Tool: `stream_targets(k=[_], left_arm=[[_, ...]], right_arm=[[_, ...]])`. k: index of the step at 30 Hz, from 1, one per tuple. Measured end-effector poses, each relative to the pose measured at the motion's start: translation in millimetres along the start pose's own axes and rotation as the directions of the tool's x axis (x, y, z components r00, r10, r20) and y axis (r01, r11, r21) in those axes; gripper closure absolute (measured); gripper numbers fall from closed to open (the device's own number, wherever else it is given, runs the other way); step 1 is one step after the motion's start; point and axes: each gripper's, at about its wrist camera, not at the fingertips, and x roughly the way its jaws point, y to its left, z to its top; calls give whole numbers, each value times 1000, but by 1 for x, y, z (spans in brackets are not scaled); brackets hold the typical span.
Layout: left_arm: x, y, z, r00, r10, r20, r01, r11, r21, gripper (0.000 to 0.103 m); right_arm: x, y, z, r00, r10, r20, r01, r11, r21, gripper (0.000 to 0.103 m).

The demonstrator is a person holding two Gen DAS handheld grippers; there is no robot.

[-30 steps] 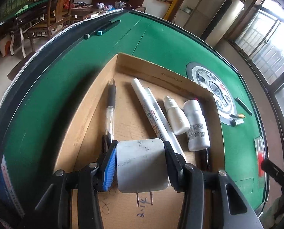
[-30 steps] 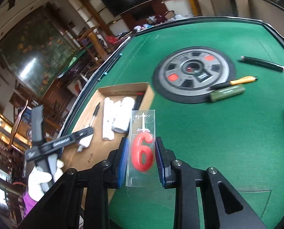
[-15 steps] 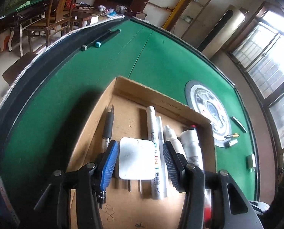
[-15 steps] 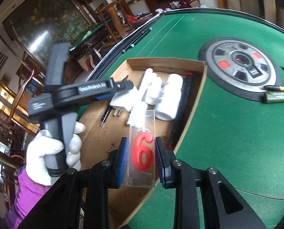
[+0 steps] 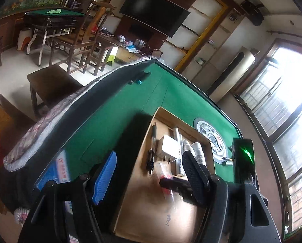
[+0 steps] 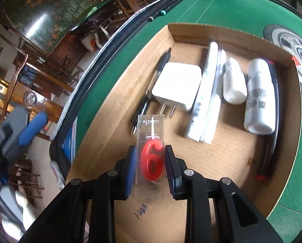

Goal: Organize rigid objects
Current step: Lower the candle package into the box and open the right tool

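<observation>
One clear-cased red "6" candle (image 6: 151, 158), clamped in right gripper (image 6: 151, 162), long axis pointing toward white plug adapter (image 6: 176, 87), over bare floor of brown cardboard tray (image 6: 228, 160). Left gripper (image 5: 149, 178), jaws just widened, empty, off beside tray.

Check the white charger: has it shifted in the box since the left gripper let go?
Cannot tell for certain. The white charger lies between the black pen and the silver marker, as it did when released.

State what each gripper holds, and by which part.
The right gripper clamps the clear candle pack by its long side edges, at the red 6. The left gripper, jaws just opened, holds nothing.
</observation>
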Motion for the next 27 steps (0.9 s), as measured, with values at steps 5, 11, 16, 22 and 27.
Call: stream_targets(k=[5, 11, 16, 22, 27], left_arm=[[-10, 0, -4, 999, 3, 38, -3, 1000, -1, 28], [-16, -7, -14, 998, 23, 64, -24, 999, 23, 15], [-15, -7, -23, 998, 24, 58, -24, 1000, -13, 14], [-29, -10, -27, 994, 40, 98, -37, 999, -33, 14], [-42, -12, -28, 990, 65, 127, -65, 998, -8, 14]], right_arm=[[5, 12, 3, 1000, 3, 13, -3, 1000, 22, 74], [-5, 7, 0, 998, 43, 48, -43, 999, 7, 64], [-25, 5, -4, 994, 38, 106, -34, 999, -34, 61], [-24, 9, 11, 979, 129, 157, -124, 991, -39, 55], [12, 3, 10, 982, 188, 19, -189, 982, 29, 54]])
